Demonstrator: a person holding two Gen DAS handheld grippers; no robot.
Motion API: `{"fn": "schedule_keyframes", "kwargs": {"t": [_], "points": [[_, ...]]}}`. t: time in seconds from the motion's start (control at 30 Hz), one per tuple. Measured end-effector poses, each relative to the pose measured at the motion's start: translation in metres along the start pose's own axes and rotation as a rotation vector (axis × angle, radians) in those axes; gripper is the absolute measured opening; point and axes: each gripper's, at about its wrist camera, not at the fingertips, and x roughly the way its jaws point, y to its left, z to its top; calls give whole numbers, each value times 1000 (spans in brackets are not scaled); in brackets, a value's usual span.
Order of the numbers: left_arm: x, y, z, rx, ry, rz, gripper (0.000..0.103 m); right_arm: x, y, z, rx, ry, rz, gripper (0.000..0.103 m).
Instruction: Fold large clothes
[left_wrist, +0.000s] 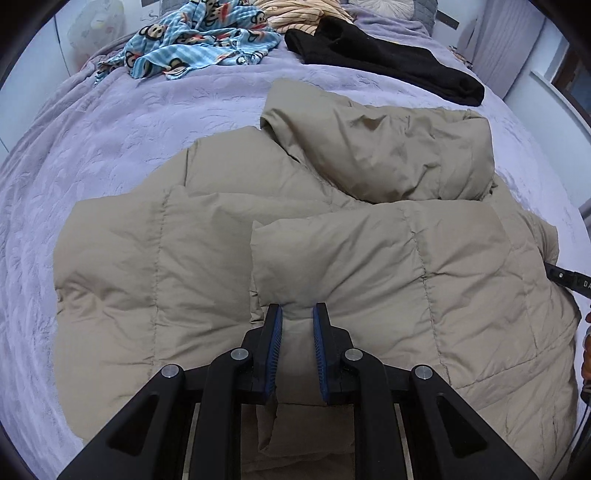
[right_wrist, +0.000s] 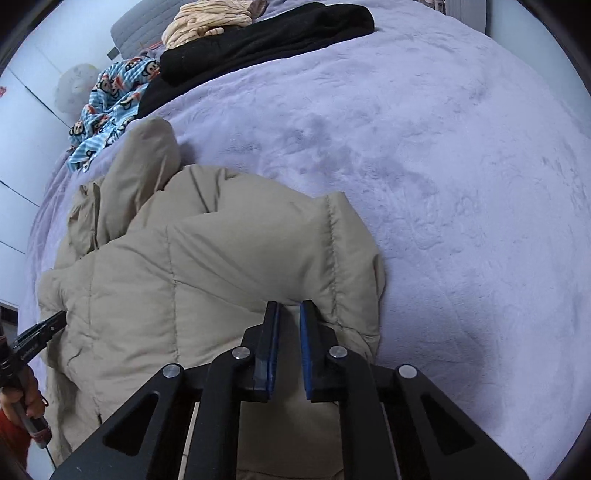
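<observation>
**Inspector:** Start nearest the padded jacket. What grips it?

**Assistant:** The left gripper (left_wrist: 297, 309) has its blue-padded fingers (left_wrist: 276, 332) pinched on a bunched fold of the beige padded jacket (left_wrist: 155, 266) at its near hem. The right gripper (right_wrist: 289, 306) has its fingers (right_wrist: 306, 332) clamped on the jacket's near edge, close to its right-hand corner; fabric fills the narrow gap between them.

**Inspector:** Where does the jacket lie?

**Assistant:** On the lilac plush bedspread (left_wrist: 129, 147), partly folded: a quilted panel is doubled over the jacket's body, and a sleeve or hood section (left_wrist: 388, 155) is heaped on its far side. In the right wrist view the jacket (right_wrist: 221, 266) sits left of a wide stretch of bedspread (right_wrist: 443, 184).

**Inspector:** Beyond the jacket?

**Assistant:** A black garment (left_wrist: 388, 59) lies just past it. Further off, left of the black one, a blue monkey-print cloth (left_wrist: 199, 44) is crumpled. A cream striped garment (left_wrist: 295, 14) lies behind both, touching the black garment.
</observation>
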Motion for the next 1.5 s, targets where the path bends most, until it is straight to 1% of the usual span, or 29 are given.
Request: {"fn": "schedule_keyframes", "kwargs": {"t": [0.07, 0.13, 0.2, 0.27, 0.33, 0.47, 0.63, 0.7, 0.87, 1.0, 1.1, 1.17, 1.2, 1.3, 1.43, 1.47, 1.5], "points": [[2, 0, -2, -7, -1, 6, 19, -1, -8, -3, 23, -13, 9, 8], [-3, 2, -1, -25, 14, 6, 19, -7, -7, -3, 27, -12, -14, 8], [-11, 6, 0, -38, 28, 14, 19, -16, 0, -3, -9, -12, -56, 8], [-22, 9, -2, -41, 31, 43, 19, -27, 10, -9, -61, -16, -105, 13], [-32, 12, -7, -41, 35, 49, 19, -37, 17, -18, -99, -16, -148, 13], [-46, 16, -19, -37, 57, 74, 19, -59, 22, -39, -121, -6, -176, 13], [-53, 23, -33, -74, 119, 87, 19, -78, 21, -58, -51, 20, -146, 13], [-59, 23, -38, -84, 130, 87, 19, -84, 19, -67, -14, 37, -137, 13], [-75, 21, -52, -101, 156, 72, 19, -95, 14, -87, 100, 95, -81, 14], [-92, 13, -62, -80, 165, 75, 19, -105, 15, -108, 158, 135, -44, 14], [-101, 8, -66, -74, 173, 59, 19, -110, 18, -121, 171, 159, -28, 19], [-107, 3, -70, -72, 172, 64, 19, -114, 20, -127, 172, 168, -21, 26], [-109, 1, -71, -73, 173, 68, 19, -115, 20, -129, 174, 171, -14, 27], [-113, -5, -76, -91, 186, 65, 19, -119, 20, -132, 169, 178, 2, 27], [-123, -15, -87, -98, 178, 82, 19, -125, 22, -132, 149, 182, 17, 27], [-125, -17, -90, -103, 179, 86, 25, -126, 24, -132, 134, 183, 22, 27], [-127, -18, -94, -110, 181, 91, 68, -128, 26, -133, 120, 187, 26, 27]]}}
